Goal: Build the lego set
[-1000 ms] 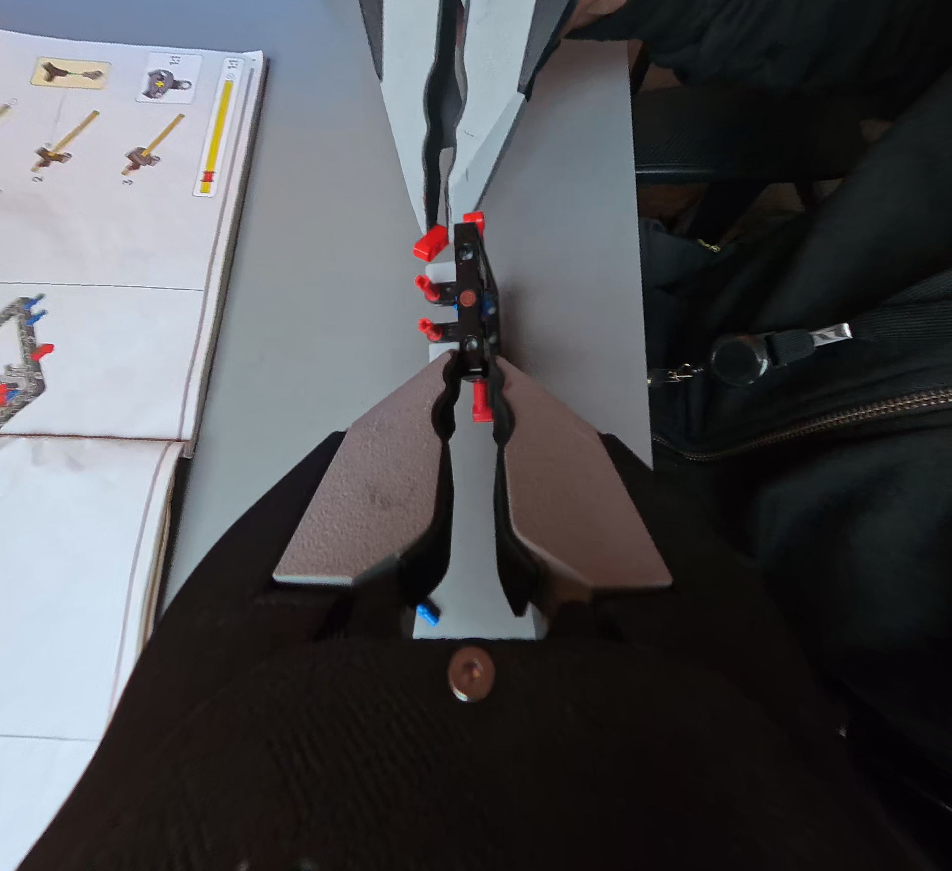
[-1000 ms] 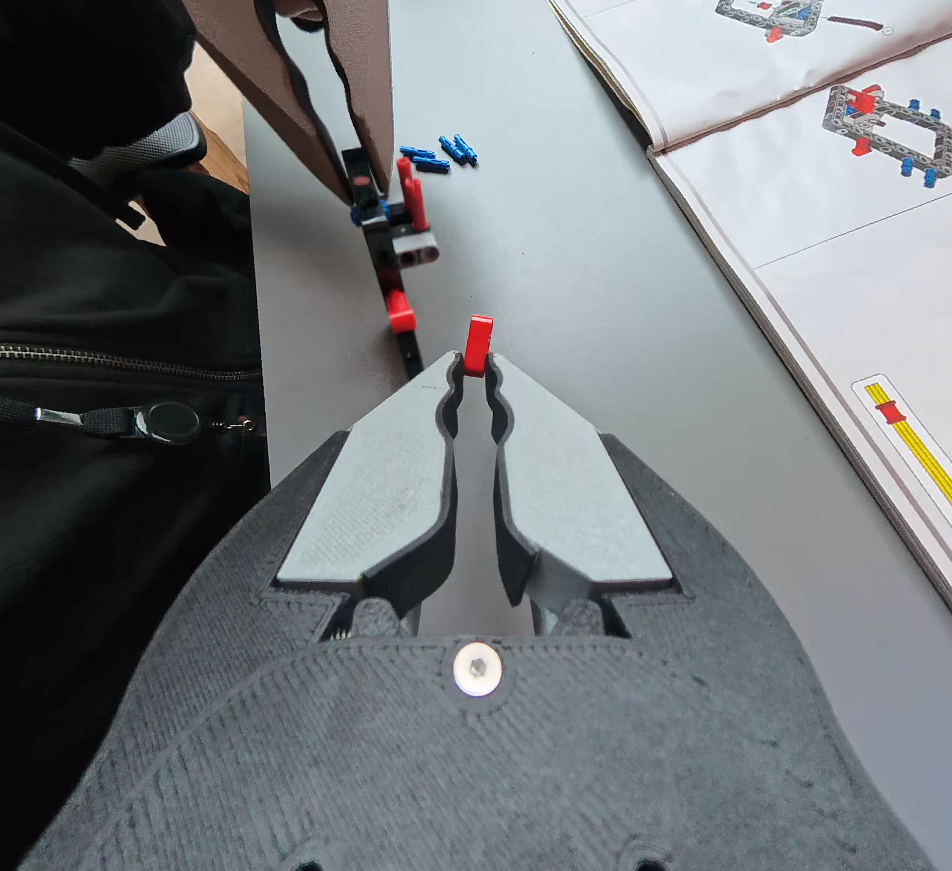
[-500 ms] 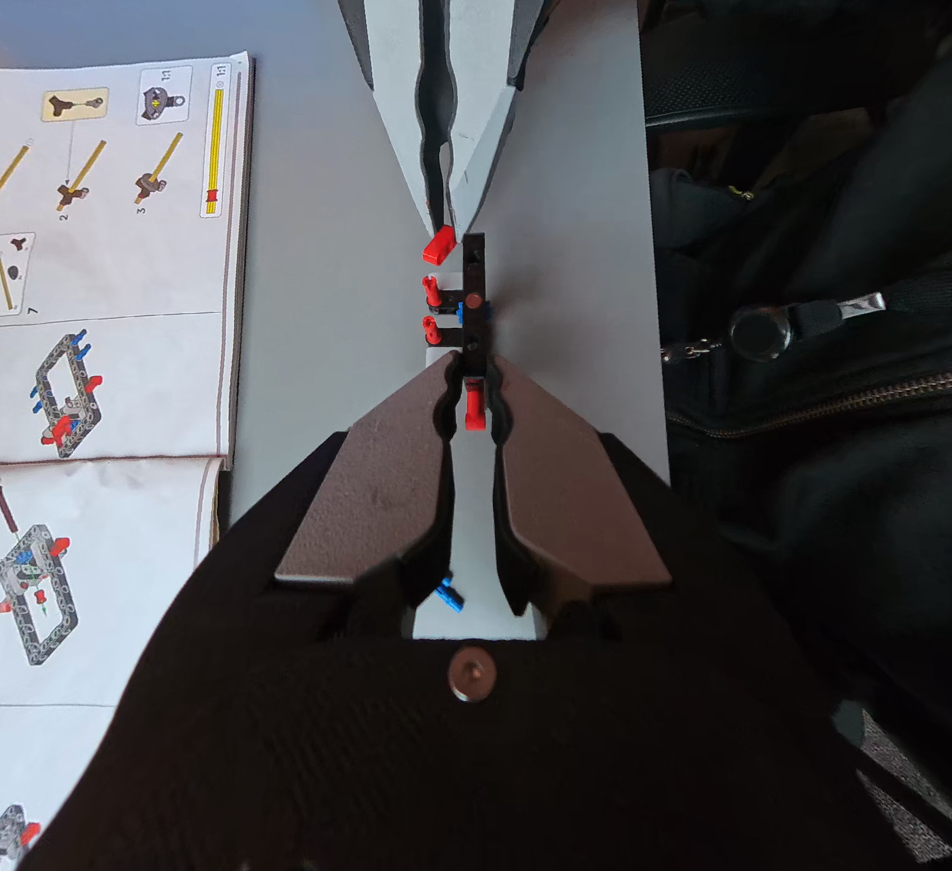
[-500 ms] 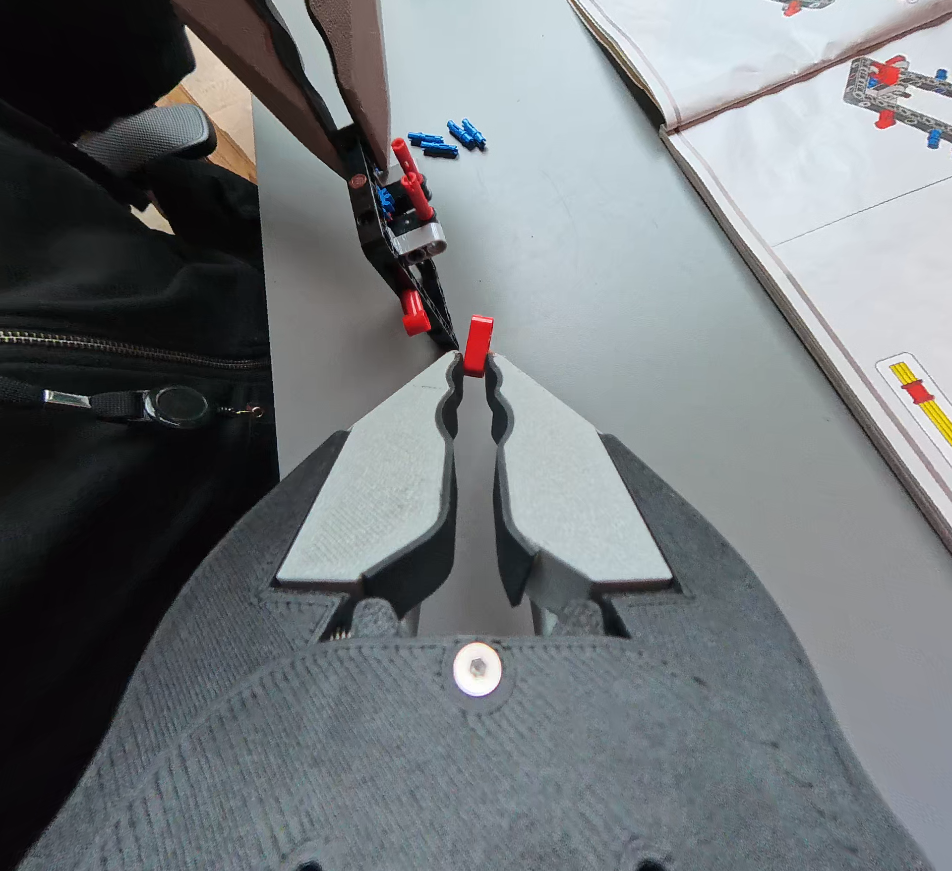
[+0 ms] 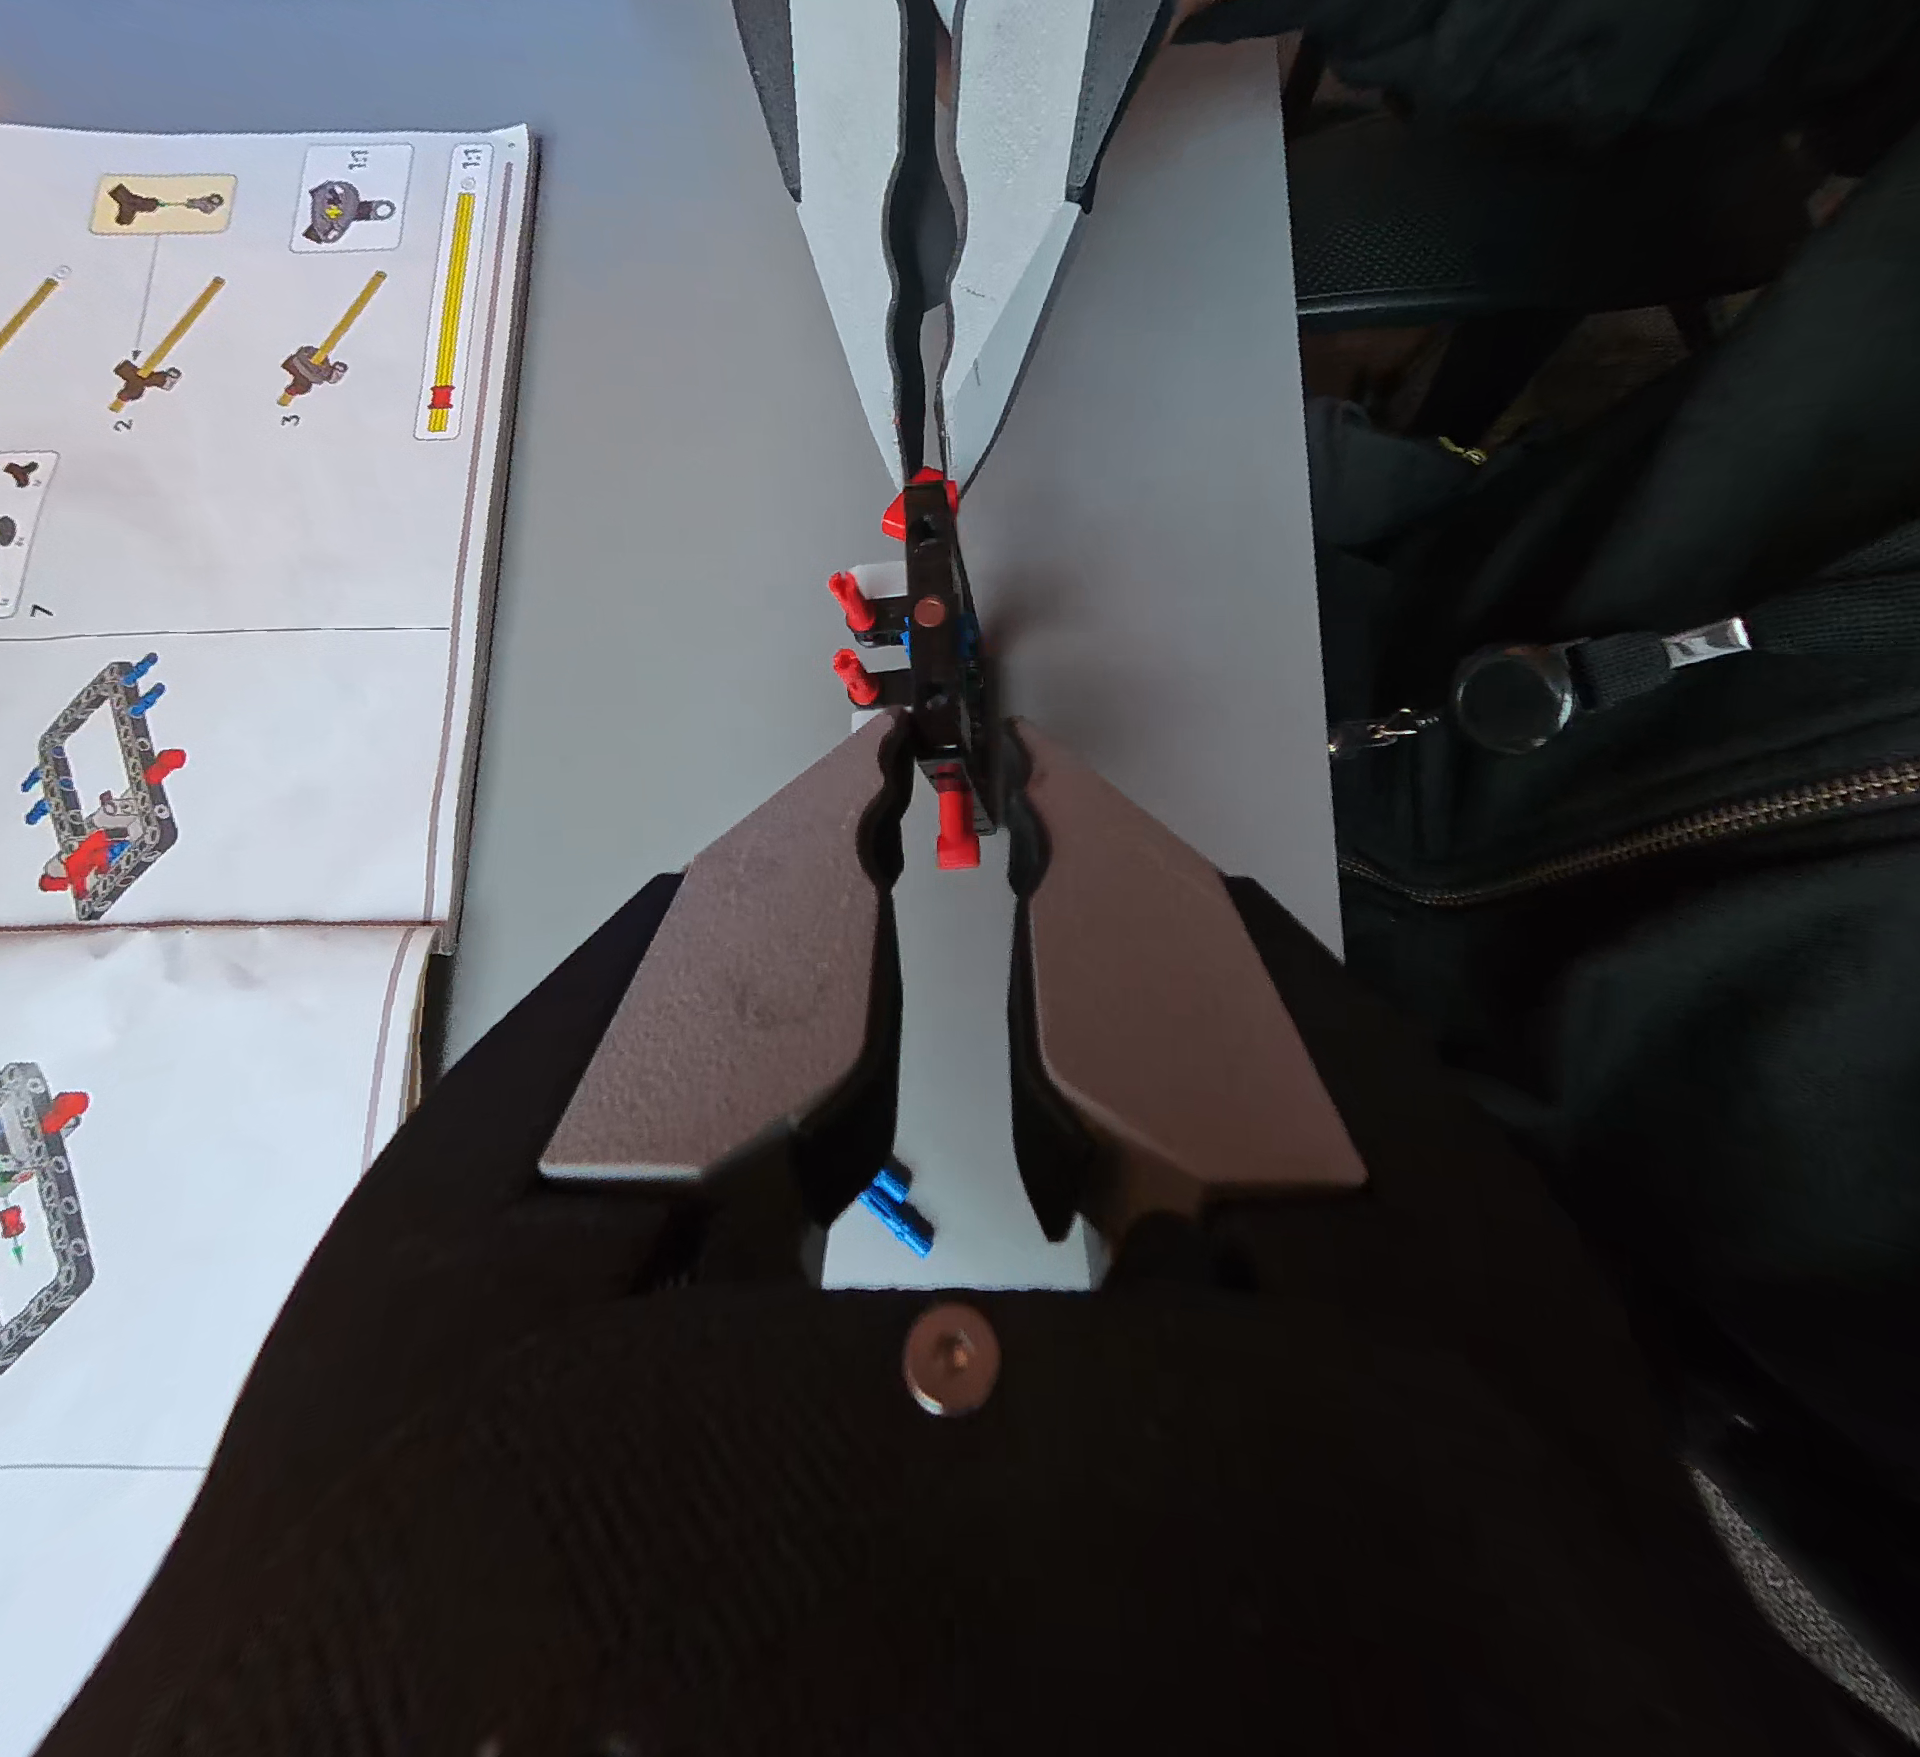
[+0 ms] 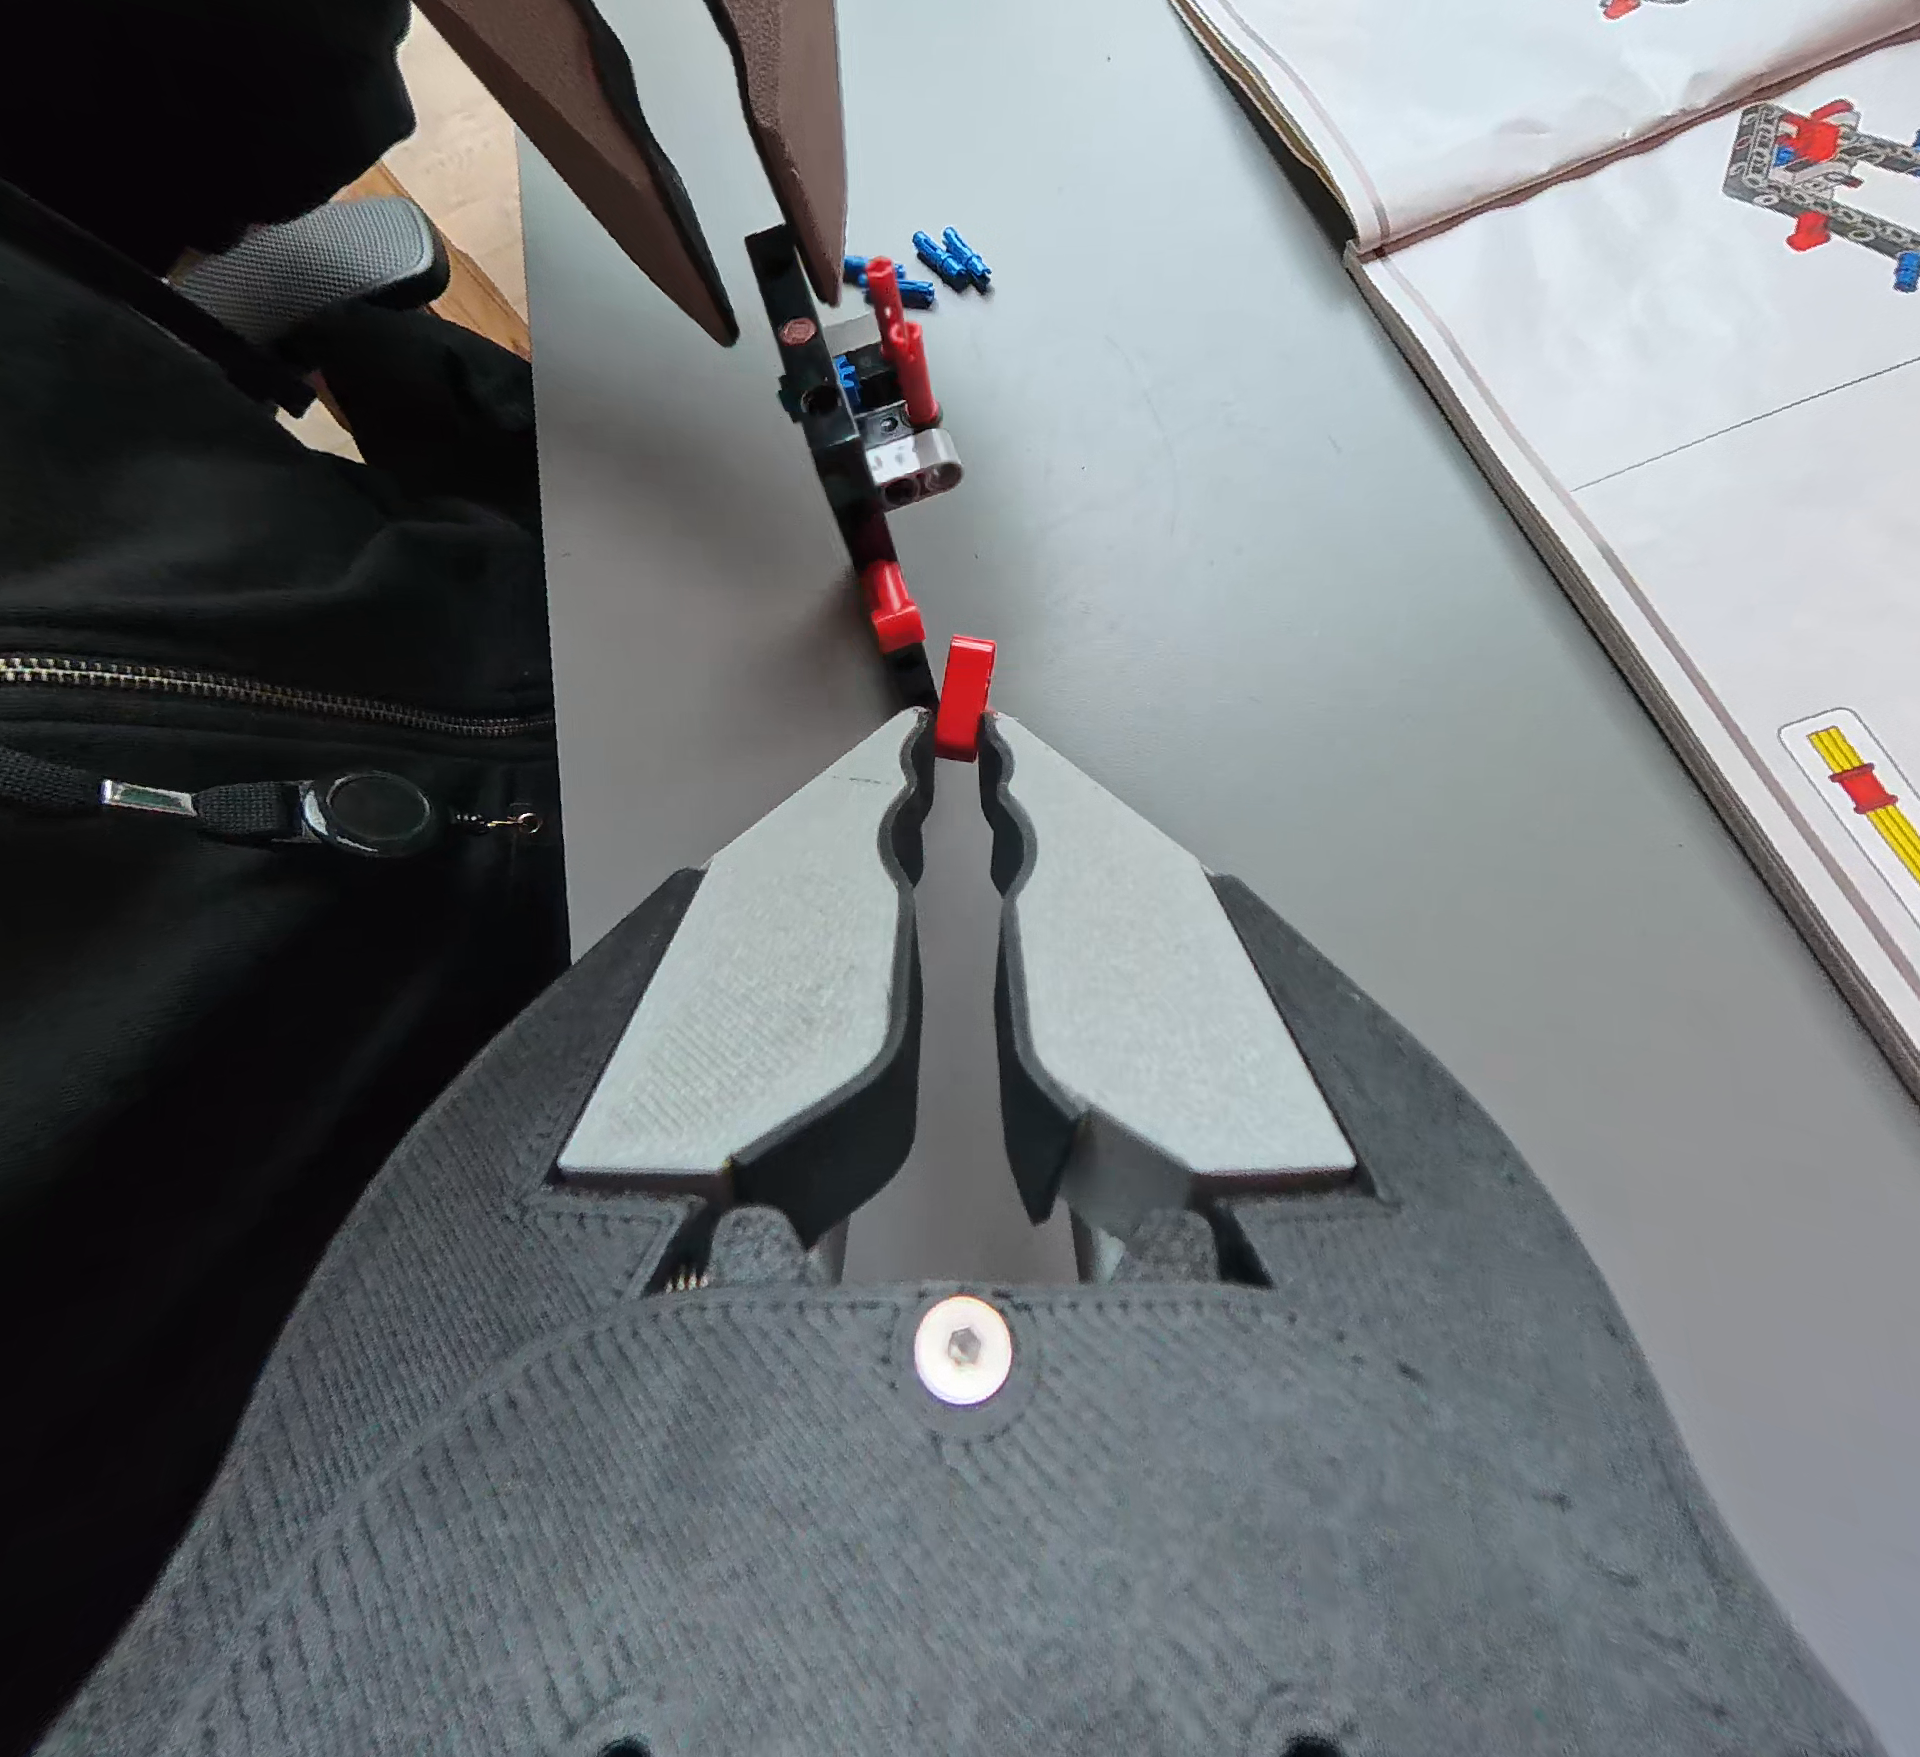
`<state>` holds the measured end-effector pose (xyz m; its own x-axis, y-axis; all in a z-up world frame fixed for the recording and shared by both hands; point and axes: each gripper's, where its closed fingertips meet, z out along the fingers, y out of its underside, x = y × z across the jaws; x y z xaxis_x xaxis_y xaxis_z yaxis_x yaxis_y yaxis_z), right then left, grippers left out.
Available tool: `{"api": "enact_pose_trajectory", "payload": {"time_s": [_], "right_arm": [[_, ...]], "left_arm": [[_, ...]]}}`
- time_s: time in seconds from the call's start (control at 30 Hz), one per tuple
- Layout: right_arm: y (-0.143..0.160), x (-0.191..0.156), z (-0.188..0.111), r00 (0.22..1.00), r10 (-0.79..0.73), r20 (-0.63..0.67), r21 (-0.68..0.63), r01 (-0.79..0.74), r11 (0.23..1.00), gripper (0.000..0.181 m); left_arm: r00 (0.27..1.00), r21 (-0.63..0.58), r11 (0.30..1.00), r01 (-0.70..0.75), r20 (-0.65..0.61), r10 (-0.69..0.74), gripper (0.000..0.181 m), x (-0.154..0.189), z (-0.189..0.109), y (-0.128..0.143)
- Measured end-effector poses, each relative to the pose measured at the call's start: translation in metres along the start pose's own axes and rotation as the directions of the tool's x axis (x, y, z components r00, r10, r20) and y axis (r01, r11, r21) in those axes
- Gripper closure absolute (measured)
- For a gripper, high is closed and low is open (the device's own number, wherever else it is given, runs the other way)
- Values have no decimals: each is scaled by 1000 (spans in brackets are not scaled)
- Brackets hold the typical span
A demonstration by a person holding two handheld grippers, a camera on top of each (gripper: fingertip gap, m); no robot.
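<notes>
both: left gripper (image 5: 948, 751) pinches frame (image 5: 940, 627), right gripper (image 6: 958, 720) red piece (image 6: 963, 694).

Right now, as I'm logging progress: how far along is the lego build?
Early. Done: a black beam assembly already carries red pins and a grey connector. In hand: left gripper clamps it; right gripper brings a red piece to its end. Left: loose blue pins and the other parts at the table's far end.

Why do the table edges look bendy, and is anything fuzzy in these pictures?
Left wrist view: the wide-angle lens bows the table edge; the black frame looks sharp. Right wrist view: the instruction booklet edge curves too; the red piece is crisp, and soft daylight leaves faint shadows.
</notes>
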<state>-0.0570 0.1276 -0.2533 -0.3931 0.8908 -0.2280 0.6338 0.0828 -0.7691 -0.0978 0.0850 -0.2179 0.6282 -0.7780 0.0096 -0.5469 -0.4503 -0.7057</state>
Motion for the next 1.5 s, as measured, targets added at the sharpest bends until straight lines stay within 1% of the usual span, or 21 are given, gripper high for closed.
{"api": "enact_pose_trajectory", "payload": {"time_s": [0.1, 0.17, 0.33, 0.5, 0.6, 0.67, 0.8, 0.87, 0.93, 1.0, 1.1, 1.17, 1.2, 1.27, 1.3, 1.37, 1.43, 1.5], "right_arm": [[0, -2, 2, 1000, -1, 11, 0, 1, 1000, 176], [1, -3, 3, 1000, -8, 7, -14, 8, 1000, 176], [6, -3, 0, 1000, -16, -1, -35, 16, 999, 176], [16, 11, -2, 999, 19, -43, -58, -21, 998, 176], [28, 21, 4, 996, 12, -87, -109, -21, 994, 176], [33, 21, 9, 996, -4, -91, -132, -8, 991, 176], [35, 24, 10, 992, -36, -122, -120, 21, 993, 176], [34, 24, 9, 993, -29, -118, -108, 16, 994, 176], [31, 23, 7, 993, -26, -115, -82, 17, 997, 176], [26, 23, 4, 992, -31, -122, -52, 25, 998, 176], [15, 19, 0, 987, -72, -143, 11, 74, 997, 176], [10, 14, -2, 978, -121, -170, 37, 129, 991, 176], [9, 13, -3, 970, -147, -191, 41, 157, 987, 176], [6, 12, -5, 946, -206, -249, 39, 223, 974, 176], [4, 10, -6, 930, -240, -279, 39, 261, 965, 176], [2, 9, -8, 901, -289, -325, 23, 313, 949, 176], [2, 6, -9, 877, -322, -356, 6, 347, 938, 176], [0, -1, -11, 844, -369, -388, -8, 397, 918, 176]], "left_arm": [[1000, 13, 1000, 5, -21, -5, 175, 1, 1, -1], [1000, 11, 1000, 4, -16, -4, 175, 1, 2, -2], [998, -33, 997, -63, 23, 64, 175, 7, 1, -1], [998, -27, 998, -61, 26, 62, 175, 9, 0, 0], [998, -15, 998, -60, 20, 60, 175, 10, -1, 1], [996, -5, 997, -82, 21, 82, 175, 13, -2, 2], [967, -4, 974, -225, 118, 224, 175, 18, -5, 4], [961, 1, 972, -236, 151, 233, 175, 26, -3, 5], [954, 35, 972, -233, 201, 222, 175, 31, 2, 0], [935, 51, 961, -271, 250, 251, 174, 39, 10, -2], [865, -24, 934, -357, 368, 340, 173, 40, 22, 6], [818, -90, 911, -403, 410, 403, 172, 39, 33, 15], [809, -130, 903, -409, 406, 425, 171, 38, 40, 23], [818, -186, 903, -387, 383, 429, 169, 36, 53, 36], [833, -182, 908, -377, 362, 418, 172, 39, 58, 38], [857, -155, 924, -349, 346, 382, 172, 40, 62, 38], [882, -124, 939, -320, 324, 343, 167, 42, 62, 36], [908, -107, 955, -277, 296, 296, 158, 44, 58, 38]]}}
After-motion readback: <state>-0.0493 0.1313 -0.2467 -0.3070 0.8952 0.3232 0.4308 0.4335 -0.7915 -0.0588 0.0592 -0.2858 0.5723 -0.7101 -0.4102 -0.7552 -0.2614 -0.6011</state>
